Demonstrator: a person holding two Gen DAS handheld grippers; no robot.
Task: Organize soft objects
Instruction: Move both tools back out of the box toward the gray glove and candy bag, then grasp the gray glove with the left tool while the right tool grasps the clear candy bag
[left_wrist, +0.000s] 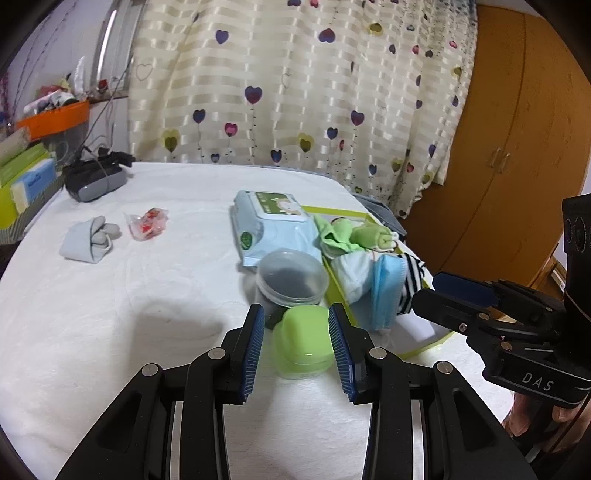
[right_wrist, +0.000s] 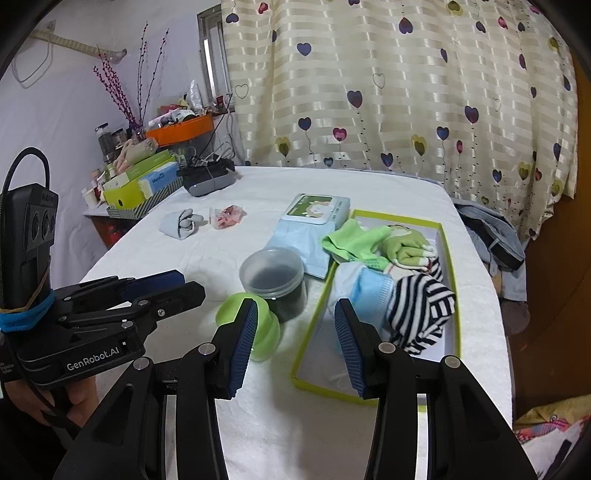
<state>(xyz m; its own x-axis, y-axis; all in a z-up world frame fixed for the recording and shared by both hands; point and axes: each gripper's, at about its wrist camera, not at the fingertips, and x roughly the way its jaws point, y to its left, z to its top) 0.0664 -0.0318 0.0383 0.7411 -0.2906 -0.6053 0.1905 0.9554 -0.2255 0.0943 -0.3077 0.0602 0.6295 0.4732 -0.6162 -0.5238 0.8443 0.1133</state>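
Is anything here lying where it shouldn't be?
Yes. A folded grey sock bundle lies alone on the white table, far from the green-rimmed box holding the other socks. A green sock also spills over the box's far-left rim.

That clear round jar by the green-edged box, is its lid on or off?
On. The clear jar stands upright with a translucent lid seated flat across its top; dark contents show through its wall.

Both wrist cameras look down and forward along their own tools, close over the white-covered worktop (left_wrist: 110, 314) — each facing the heart-patterned curtain (left_wrist: 295, 92), both sharing the lime-rimmed cardboard box (right_wrist: 448, 251) and the clear round plastic jar (right_wrist: 273, 275).
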